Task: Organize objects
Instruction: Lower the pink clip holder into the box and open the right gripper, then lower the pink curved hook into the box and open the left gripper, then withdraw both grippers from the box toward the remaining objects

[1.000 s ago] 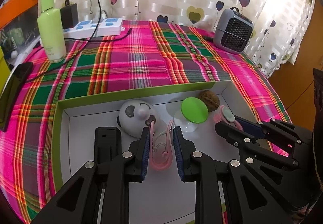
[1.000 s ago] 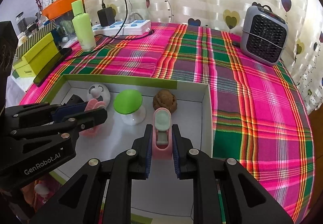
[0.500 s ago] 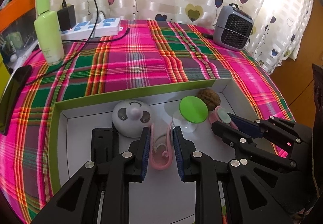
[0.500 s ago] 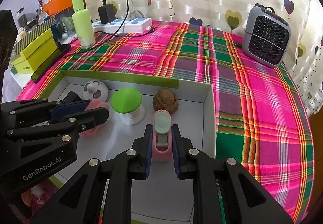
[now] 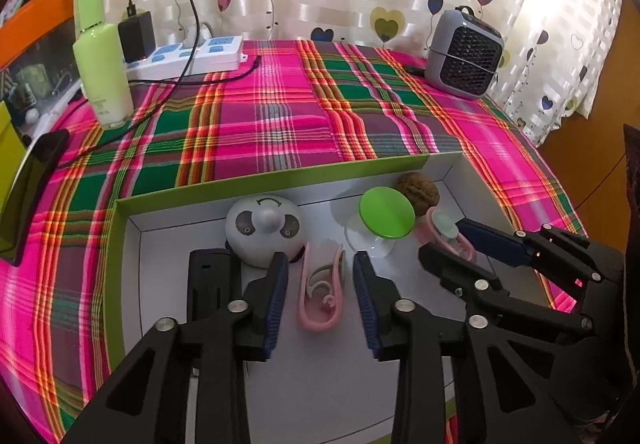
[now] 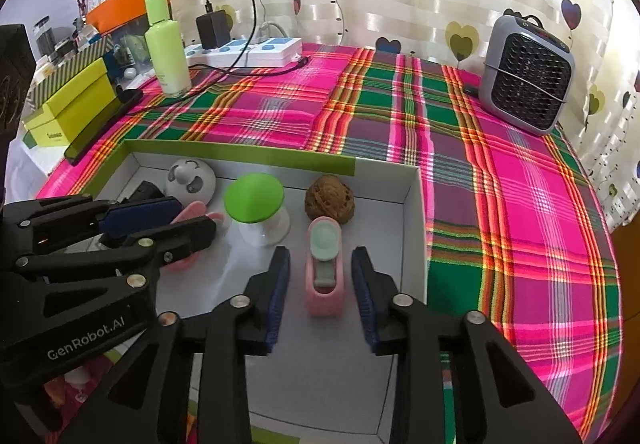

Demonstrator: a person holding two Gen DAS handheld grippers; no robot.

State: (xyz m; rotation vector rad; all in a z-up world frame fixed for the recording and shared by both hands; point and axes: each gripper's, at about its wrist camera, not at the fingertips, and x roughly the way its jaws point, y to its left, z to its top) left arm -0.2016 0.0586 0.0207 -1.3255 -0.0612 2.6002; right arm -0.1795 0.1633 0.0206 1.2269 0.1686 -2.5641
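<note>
both of my grippers are spreading apart now, where half a second ago each was pinching its pink piece. i am holding my left gripper [image 5: 320, 296] over the white floor of the green-edged box [image 5: 280, 176], its two blue pads wide apart, with the pink clip [image 5: 322, 292] lying loose between them and touching neither. i am holding my right gripper [image 6: 320, 292] spread the same way, the pink toy toilet [image 6: 325, 268] standing free between its pads just in front of the walnut [image 6: 330, 198].

i am counting six things in the box: two pink pieces, one walnut, one green-topped cup [image 6: 256, 204], one round panda-faced ball [image 5: 264, 230] and one black block [image 5: 210, 284] beside my left finger.

on the plaid cloth [image 6: 400, 124] behind, i am seeing one green bottle [image 5: 102, 64], one power strip [image 5: 192, 58] with one black charger [image 5: 136, 30], and one grey heater [image 6: 528, 82].
</note>
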